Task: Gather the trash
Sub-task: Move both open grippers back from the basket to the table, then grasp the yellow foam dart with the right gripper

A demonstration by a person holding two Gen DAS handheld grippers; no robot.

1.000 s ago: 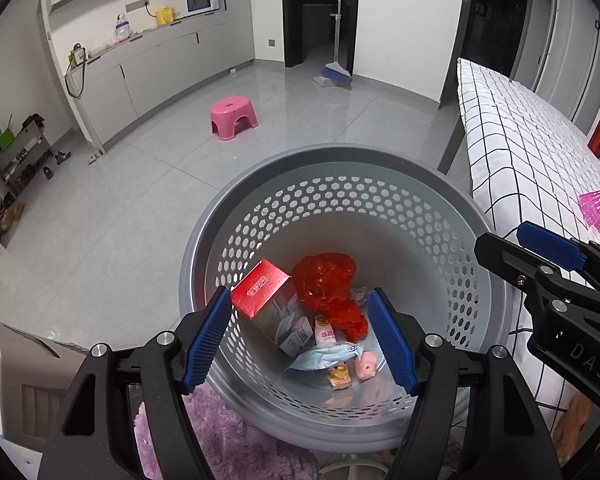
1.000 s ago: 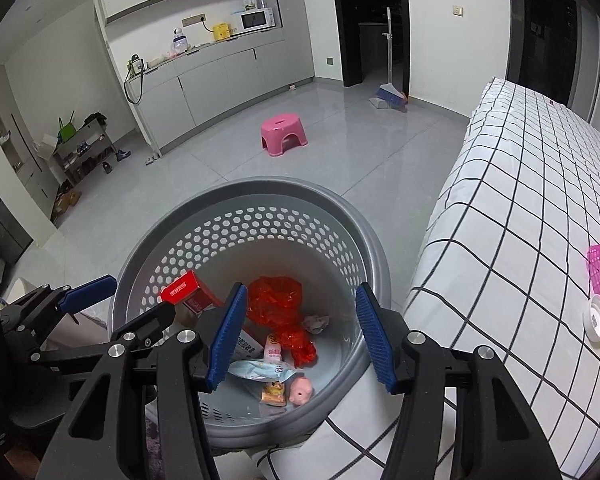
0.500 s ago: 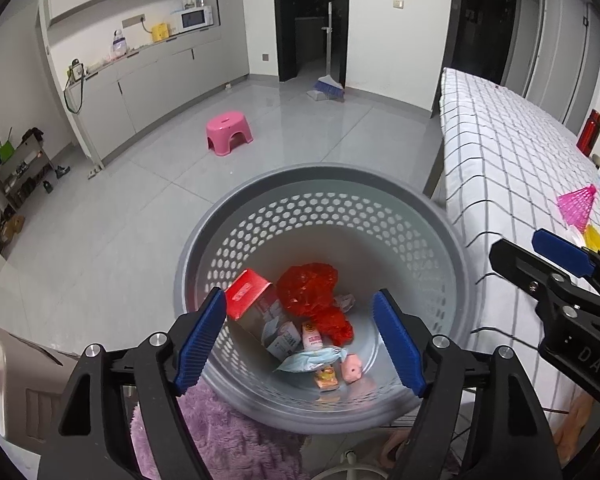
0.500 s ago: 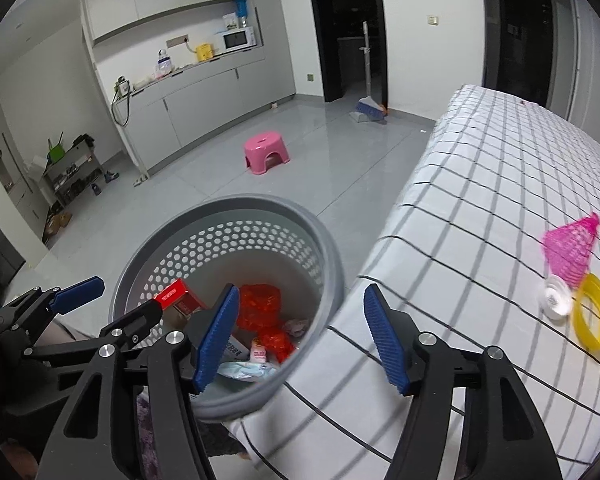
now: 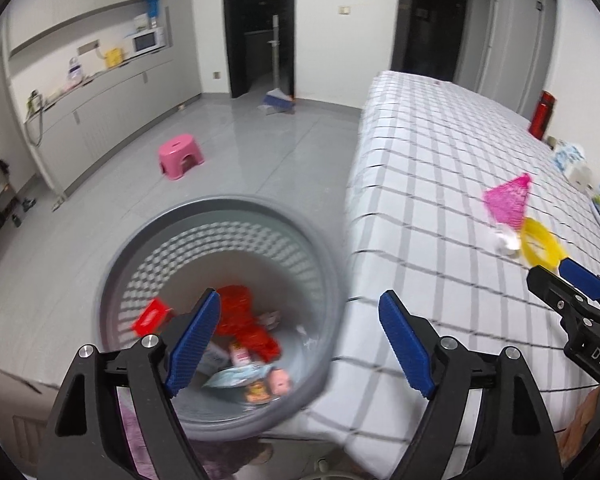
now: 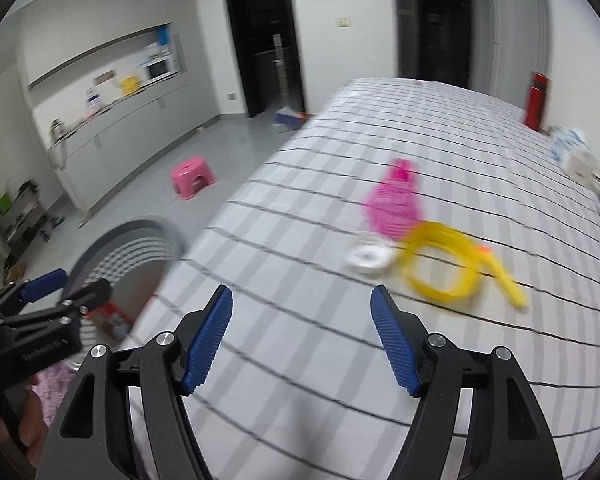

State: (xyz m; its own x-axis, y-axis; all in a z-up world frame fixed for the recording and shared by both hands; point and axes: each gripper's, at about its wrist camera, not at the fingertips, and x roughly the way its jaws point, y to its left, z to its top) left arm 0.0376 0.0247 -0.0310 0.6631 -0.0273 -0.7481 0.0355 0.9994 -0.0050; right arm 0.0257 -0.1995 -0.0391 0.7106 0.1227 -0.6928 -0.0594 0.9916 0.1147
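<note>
A grey perforated basket (image 5: pixel 324 272) stands on the floor beside the checked table (image 5: pixel 428 184); it holds a red bag (image 5: pixel 244 320), a red box (image 5: pixel 150 316) and small wrappers. On the table lie a pink net (image 6: pixel 392 204), a white lid (image 6: pixel 368 258) and a yellow ring (image 6: pixel 440 268); they also show in the left wrist view as net (image 5: pixel 506 200) and ring (image 5: pixel 540 240). My left gripper (image 5: pixel 300 344) is open and empty over the basket's right rim. My right gripper (image 6: pixel 300 340) is open and empty above the table, short of the three items.
A pink stool (image 5: pixel 180 156) stands on the grey floor, a broom (image 5: pixel 278 100) by the dark doorway. A red bottle (image 6: pixel 536 100) and cartons (image 5: pixel 568 160) stand at the table's far right. Kitchen counter (image 5: pixel 100 96) along the left wall.
Both grippers have swung right and away from the basket toward the table. The right one now looks at the pink net, lid and yellow ring. Both stay open.
</note>
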